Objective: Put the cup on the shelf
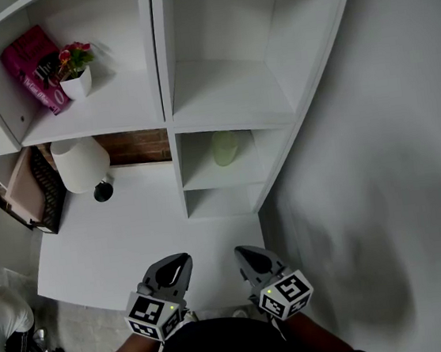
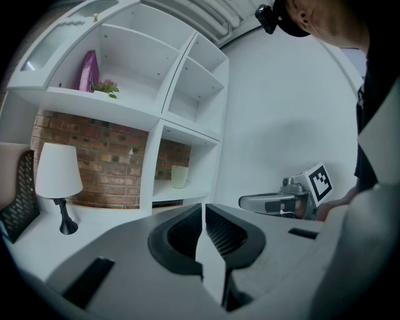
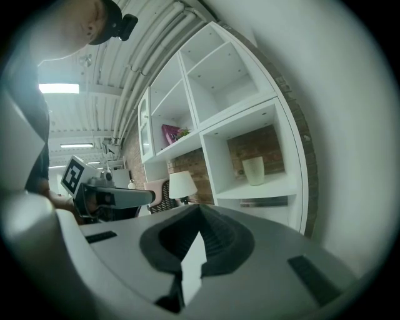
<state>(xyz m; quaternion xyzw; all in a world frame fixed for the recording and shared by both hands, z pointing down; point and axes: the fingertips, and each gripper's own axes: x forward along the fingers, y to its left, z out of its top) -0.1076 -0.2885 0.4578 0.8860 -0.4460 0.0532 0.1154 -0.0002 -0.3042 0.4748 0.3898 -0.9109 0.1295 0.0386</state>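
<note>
I hold both tools at the bottom centre of the head view, side by side over the near edge of the white table (image 1: 132, 238). The left tool (image 1: 179, 262) is fully closed with nothing in it. The right tool (image 1: 244, 254) is likewise closed and empty. The pale green cup (image 1: 223, 148) stands upright in a lower cubby of the white shelf (image 1: 221, 183), mid-frame, well apart from both. I judge the placing done. Next, I need only hold clear of the shelf.
</note>
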